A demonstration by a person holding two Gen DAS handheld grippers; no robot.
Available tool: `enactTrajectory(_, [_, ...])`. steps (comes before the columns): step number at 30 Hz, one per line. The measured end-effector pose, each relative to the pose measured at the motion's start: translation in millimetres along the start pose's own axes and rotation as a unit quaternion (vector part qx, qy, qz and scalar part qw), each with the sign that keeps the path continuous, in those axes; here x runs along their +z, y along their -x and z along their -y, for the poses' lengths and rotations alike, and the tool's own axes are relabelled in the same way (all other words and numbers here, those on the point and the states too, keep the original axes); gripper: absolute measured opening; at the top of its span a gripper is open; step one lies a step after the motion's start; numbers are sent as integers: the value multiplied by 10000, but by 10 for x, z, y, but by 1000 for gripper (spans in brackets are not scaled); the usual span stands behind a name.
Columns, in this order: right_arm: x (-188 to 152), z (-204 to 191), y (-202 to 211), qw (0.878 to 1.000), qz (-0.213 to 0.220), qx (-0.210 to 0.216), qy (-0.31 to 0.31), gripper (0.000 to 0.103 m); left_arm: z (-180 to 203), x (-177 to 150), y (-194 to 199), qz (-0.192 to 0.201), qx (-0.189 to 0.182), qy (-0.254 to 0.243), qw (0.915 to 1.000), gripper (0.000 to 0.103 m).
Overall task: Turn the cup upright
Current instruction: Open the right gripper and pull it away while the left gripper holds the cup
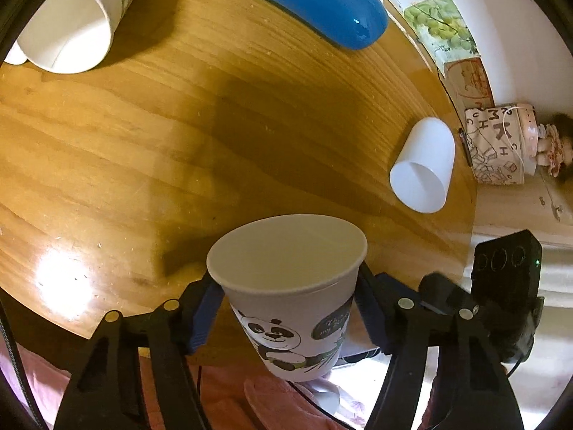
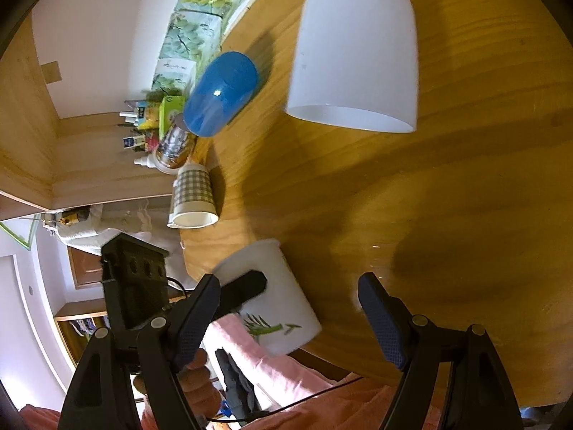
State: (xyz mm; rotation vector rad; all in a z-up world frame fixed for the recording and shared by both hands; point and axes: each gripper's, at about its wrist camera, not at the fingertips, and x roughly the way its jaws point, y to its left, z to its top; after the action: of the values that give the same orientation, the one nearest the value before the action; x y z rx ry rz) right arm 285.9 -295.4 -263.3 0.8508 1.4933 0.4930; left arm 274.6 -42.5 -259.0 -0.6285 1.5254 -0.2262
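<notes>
The panda cup [image 1: 286, 294] sits mouth-up between the blue pads of the left tongs [image 1: 286, 308], pinched on both sides just under its rim and held over the near edge of the tabletop [image 1: 143, 143] — its base hangs clear of the wood, above pink cloth. From the right-hand camera the same cup [image 2: 275, 297] shows at the table's edge with a black finger [image 2: 247, 286] of the left tool laid across its wall and green leaf print on its side.

The right tongs [image 2: 290, 304] stand spread wide with nothing between the pads, hovering above the tabletop [image 2: 429, 215] near its edge; the person's fingers [image 2: 197, 383] show beneath them.

Three other cups lie on their sides on the wood. A plain white cup [image 1: 424, 165] rests near the right rim of the tabletop with its mouth turned toward the left camera, and it looms large in the right view [image 2: 352, 50]. A blue cup [image 1: 322, 0] lies at the far side — close to a strip of grape-patterned paper [image 1: 438, 25] along the wall. A checked paper cup [image 1: 77, 14] lies at the far left, its white inside showing; in the right view [image 2: 193, 197] it sits by the table's edge
</notes>
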Motion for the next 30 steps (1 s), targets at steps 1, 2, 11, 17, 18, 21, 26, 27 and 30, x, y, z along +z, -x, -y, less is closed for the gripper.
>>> enactTrajectory(1, [-1,6,-6,10000,-25,-39,10,80,5,9,-2,1,4,5,10000,71])
enactTrajectory(2, [0,3,-13,10000,-42,-67,34,80,3,13,-2,1,1,24,10000,71])
enactTrajectory(11, [-109,-8,-16,9996,-150,-170,185,80,54,39,48,355,308,-248,9986,70])
enactTrajectory(17, [-263,-14,-21,9995,-185,-140,197,80,204,0,126,954,690,-904,9889,70])
enactTrajectory(18, [-291,-16,-13,9996,-174,-137,195,80,247,-13,133,1086,786,-1046,9854,70])
enactTrajectory(21, [-367,-18,22,9995,-101,-225,209,80,354,-42,142,1401,972,-1403,9753,70])
enactTrajectory(26, [-494,17,100,9995,34,-280,135,80,485,-95,171,1897,1242,-1894,9554,70])
enactTrajectory(27, [-517,19,106,9995,59,-291,126,80,504,-102,178,2000,1338,-1949,9509,70])
enactTrajectory(30, [-604,37,148,9994,156,-296,81,80,559,-152,208,2312,1500,-2152,9369,70])
